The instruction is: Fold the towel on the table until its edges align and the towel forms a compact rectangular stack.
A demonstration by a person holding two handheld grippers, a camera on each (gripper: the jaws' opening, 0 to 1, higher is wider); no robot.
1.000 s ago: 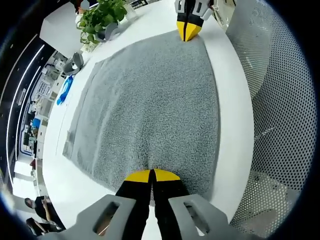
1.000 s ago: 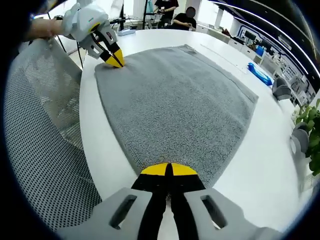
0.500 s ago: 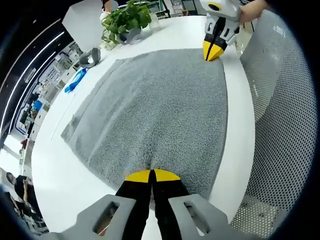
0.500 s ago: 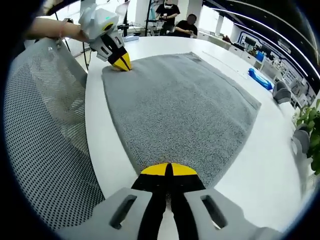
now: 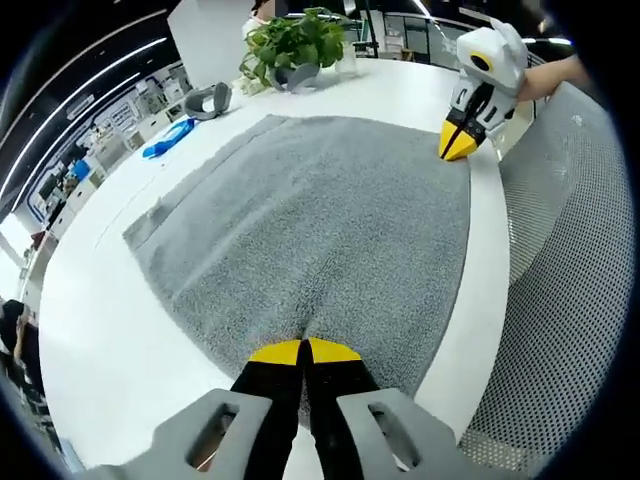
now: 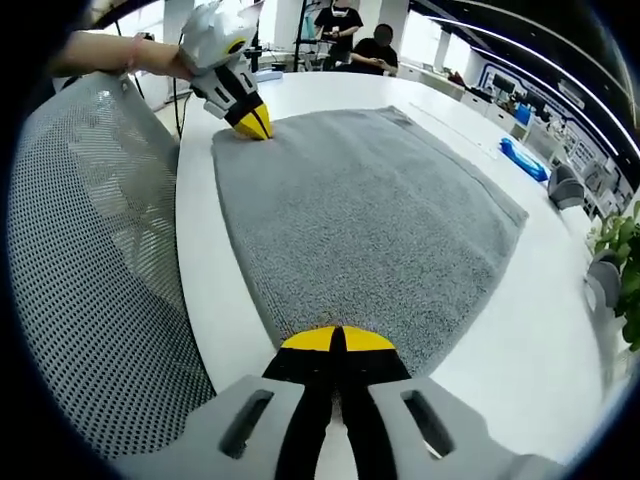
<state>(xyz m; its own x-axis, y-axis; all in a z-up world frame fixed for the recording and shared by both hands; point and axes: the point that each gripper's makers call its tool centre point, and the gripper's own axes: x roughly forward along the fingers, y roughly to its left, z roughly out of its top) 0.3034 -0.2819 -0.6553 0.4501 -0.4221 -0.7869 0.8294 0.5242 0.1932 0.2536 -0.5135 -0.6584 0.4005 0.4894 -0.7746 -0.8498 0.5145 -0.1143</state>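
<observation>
Plant (image 5: 296, 48) | blue item (image 5: 168, 139) beyond towel (image 5: 310, 220) | mesh chair (image 6: 90, 260) beside table (image 6: 520, 320)

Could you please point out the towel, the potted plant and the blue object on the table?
towel (image 5: 320, 220), left gripper view, middle of cloth
potted plant (image 5: 295, 45), left gripper view, leaves
blue object (image 5: 170, 138), left gripper view, its middle

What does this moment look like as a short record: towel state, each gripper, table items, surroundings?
towel state: grey towel spread flat on the white table, not yet folded
left gripper: jaws shut on the towel's near edge at one corner
right gripper: jaws shut on the near edge at the other corner
table items: potted plant, blue object beyond the towel
surroundings: mesh chair back beside the table
</observation>
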